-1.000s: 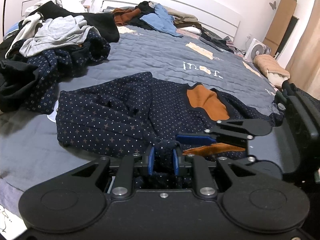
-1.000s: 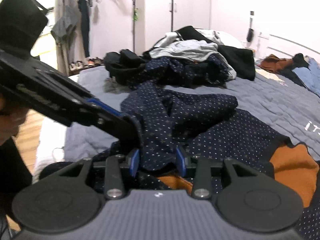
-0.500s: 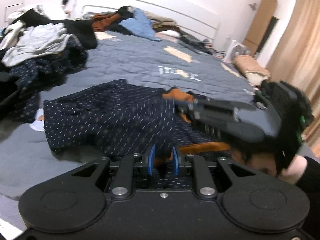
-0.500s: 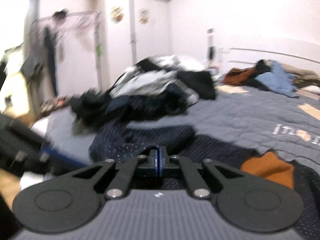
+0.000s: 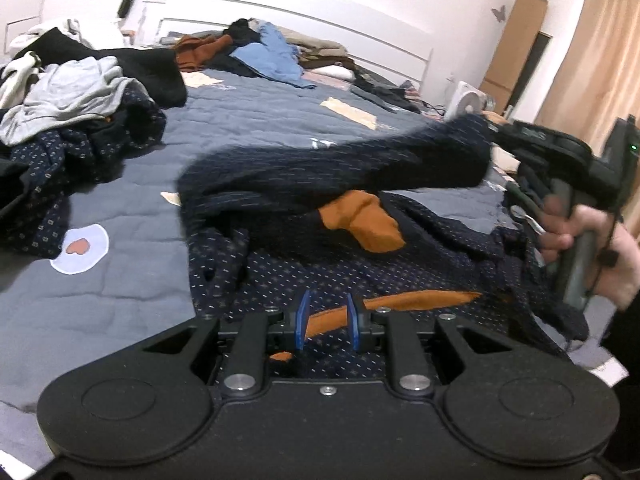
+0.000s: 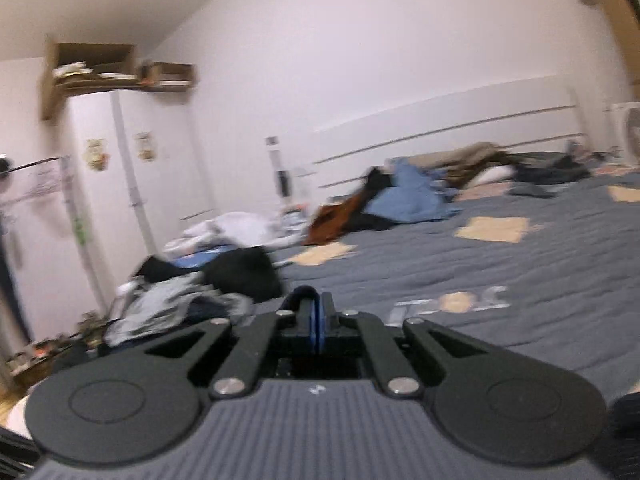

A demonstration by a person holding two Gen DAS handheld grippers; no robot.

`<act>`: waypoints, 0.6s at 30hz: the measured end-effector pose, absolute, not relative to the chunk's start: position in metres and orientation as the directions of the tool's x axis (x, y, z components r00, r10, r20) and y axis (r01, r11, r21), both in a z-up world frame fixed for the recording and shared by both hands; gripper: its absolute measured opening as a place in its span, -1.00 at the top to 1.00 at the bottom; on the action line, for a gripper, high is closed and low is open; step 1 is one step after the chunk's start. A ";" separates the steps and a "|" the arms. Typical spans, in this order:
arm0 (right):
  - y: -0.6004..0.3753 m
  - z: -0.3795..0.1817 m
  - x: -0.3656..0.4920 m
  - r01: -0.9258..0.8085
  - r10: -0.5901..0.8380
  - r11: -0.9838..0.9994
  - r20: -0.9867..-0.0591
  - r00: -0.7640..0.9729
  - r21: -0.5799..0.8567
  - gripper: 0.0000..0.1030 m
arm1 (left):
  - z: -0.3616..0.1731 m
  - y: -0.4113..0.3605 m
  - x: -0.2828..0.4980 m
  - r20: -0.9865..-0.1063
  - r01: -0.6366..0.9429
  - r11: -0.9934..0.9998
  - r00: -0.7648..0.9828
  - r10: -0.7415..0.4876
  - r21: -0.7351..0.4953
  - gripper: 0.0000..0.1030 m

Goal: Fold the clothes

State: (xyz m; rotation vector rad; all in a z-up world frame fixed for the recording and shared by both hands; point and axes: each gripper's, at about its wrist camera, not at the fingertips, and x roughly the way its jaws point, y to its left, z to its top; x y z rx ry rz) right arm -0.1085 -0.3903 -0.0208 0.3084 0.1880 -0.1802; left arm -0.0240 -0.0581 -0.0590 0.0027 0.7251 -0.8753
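Observation:
A navy dotted sweater (image 5: 360, 264) with orange collar lining and an orange hem strip lies on the grey quilted bed (image 5: 260, 128). My left gripper (image 5: 326, 322) hovers low over its near hem, fingers a little apart, nothing between them. My right gripper (image 5: 496, 130) is at the right, held by a hand, shut on a sleeve (image 5: 340, 164) of the sweater, which is lifted and stretched to the right, blurred. In the right wrist view the right gripper (image 6: 316, 312) has its pads pressed together with a thin dark fold of cloth between them.
A heap of dark and grey clothes (image 5: 68, 120) lies at the bed's left. More clothes (image 5: 260, 52) are piled by the white headboard. A fan (image 5: 466, 98) and a tall cardboard box (image 5: 516, 48) stand at the right, next to a beige curtain.
The right gripper shut on the sleeve and pulled it up and across to the right. The left gripper let go of the hem cloth and its fingers stand a little wider.

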 end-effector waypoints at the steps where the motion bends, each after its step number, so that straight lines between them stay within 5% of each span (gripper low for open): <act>1: -0.399 -0.023 -0.111 0.237 -0.173 0.932 -0.238 0.956 0.276 0.97 | -0.059 -0.058 -0.023 -0.580 0.693 0.666 0.433 -0.690 -0.275 0.58; 9: -0.439 -0.064 -0.116 0.377 -0.243 0.896 -0.454 0.858 0.233 0.97 | -0.056 -0.069 -0.008 -0.550 0.656 0.753 0.614 -0.566 -0.044 0.21; 13: -0.435 -0.068 -0.114 0.359 -0.212 0.896 -0.458 0.863 0.260 0.96 | -0.054 -0.089 0.005 -0.529 0.660 0.749 0.653 -0.541 0.048 0.09; 18: -0.434 -0.068 -0.117 0.340 -0.187 0.896 -0.452 0.872 0.285 0.96 | -0.074 -0.132 0.006 -0.526 0.690 0.643 0.702 -0.480 0.333 0.09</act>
